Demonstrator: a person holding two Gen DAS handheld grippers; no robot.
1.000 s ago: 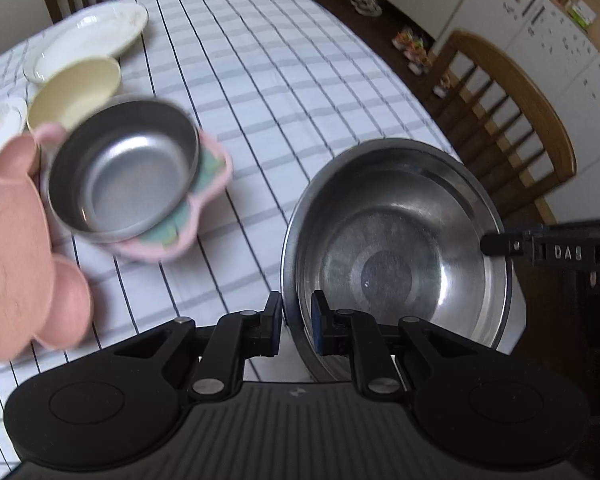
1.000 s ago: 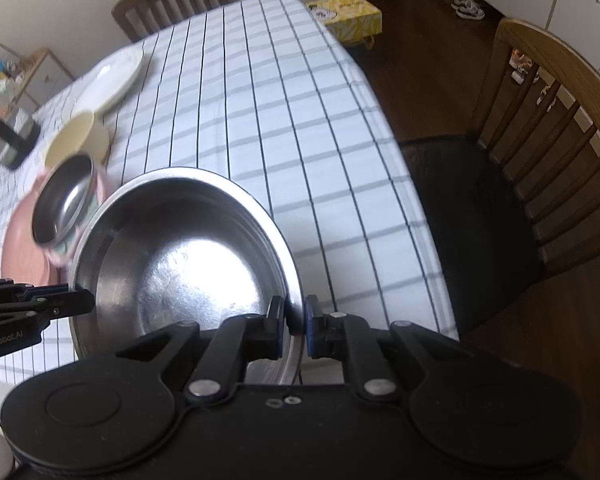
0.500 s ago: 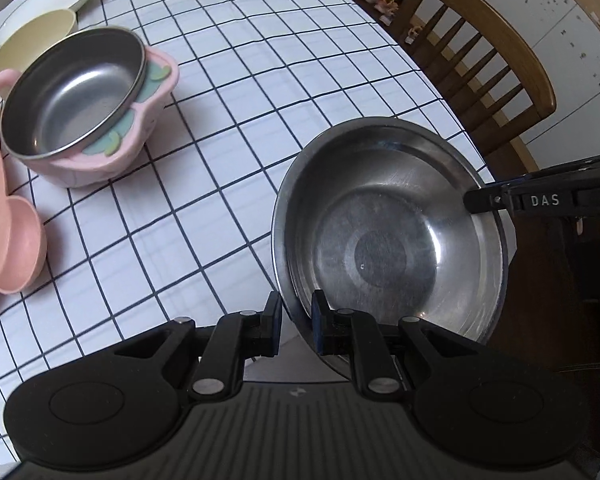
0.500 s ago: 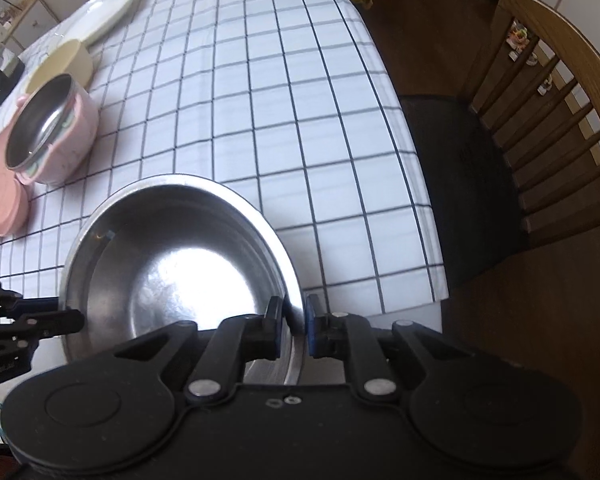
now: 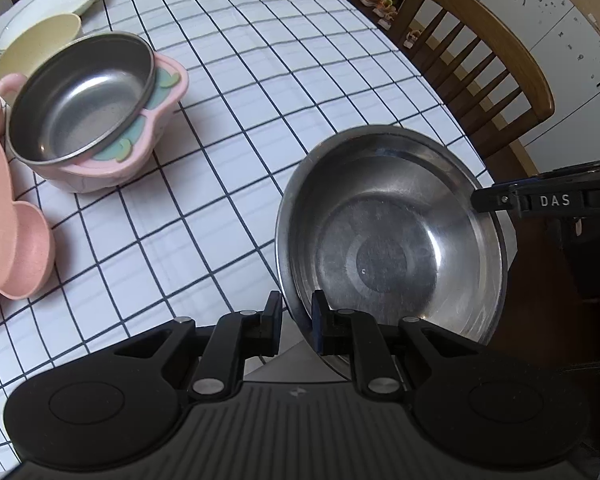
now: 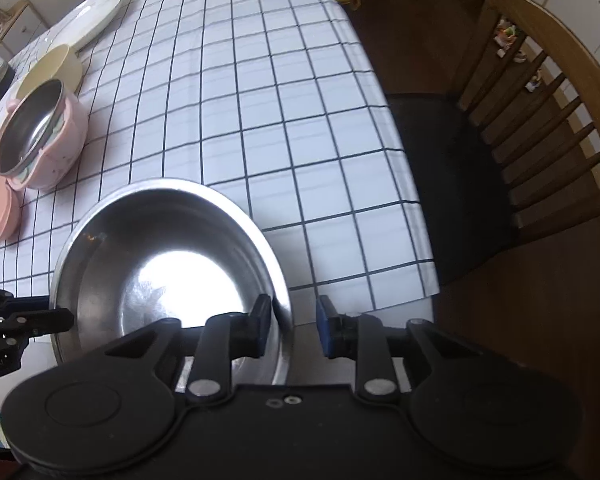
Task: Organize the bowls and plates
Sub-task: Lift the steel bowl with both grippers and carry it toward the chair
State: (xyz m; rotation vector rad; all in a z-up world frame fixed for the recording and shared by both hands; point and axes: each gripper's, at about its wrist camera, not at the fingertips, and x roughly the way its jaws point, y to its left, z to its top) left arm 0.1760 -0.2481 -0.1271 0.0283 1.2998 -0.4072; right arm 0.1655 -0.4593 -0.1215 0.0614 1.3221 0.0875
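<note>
We are clamping the near rim of the large steel bowl point(image 5: 392, 236) between narrow left gripper point(image 5: 296, 318) fingers, as before. Our right gripper point(image 6: 292, 326), shut on the opposite rim a second ago, is opening: the rim is sitting between its fingers, the outer pad point(image 6: 325, 328) now clear. Beyond the fingertips, the small steel bowl point(image 5: 80, 96) is resting tilted in the pink bowl point(image 5: 156, 128) on the checked tablecloth point(image 5: 240, 80).

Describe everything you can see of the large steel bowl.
The large steel bowl is round, shiny, scratched inside, and empty. It sits at the tablecloth's near edge. The left hand-held gripper is clamped on its rim. The right hand-held gripper straddles the opposite rim with jaws opening and one pad clear.
</note>
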